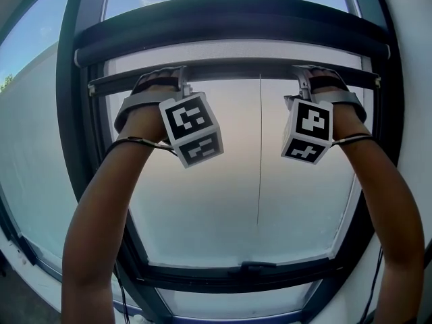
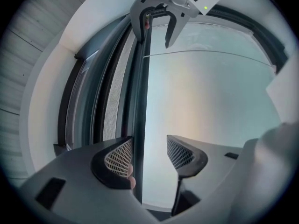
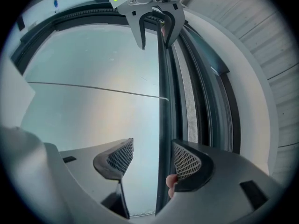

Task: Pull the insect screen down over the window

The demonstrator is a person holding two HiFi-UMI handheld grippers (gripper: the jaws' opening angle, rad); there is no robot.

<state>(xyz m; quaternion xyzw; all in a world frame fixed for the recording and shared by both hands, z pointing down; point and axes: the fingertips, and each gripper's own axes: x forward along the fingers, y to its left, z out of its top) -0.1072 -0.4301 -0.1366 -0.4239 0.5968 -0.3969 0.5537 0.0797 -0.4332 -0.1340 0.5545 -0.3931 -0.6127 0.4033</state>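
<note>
The insect screen's dark pull bar [image 1: 236, 71] lies across the window a little below the roller housing [image 1: 229, 22], with a narrow strip of grey mesh [image 1: 236, 51] showing between them. My left gripper [image 1: 170, 78] is hooked over the bar's left part and my right gripper [image 1: 307, 76] over its right part. In the left gripper view the bar [image 2: 141, 101] runs between the open jaws of my left gripper [image 2: 149, 155], close against one pad and clear of the other. The right gripper view shows the same: the bar [image 3: 164, 101] beside one pad of my right gripper [image 3: 152, 157], a gap to the other.
A thin pull cord [image 1: 260, 147] hangs from the bar's middle down the glass. The dark window frame [image 1: 67, 113] surrounds the pane, with a handle [image 1: 253, 267] on its lower rail. White wall reveals flank the window on both sides.
</note>
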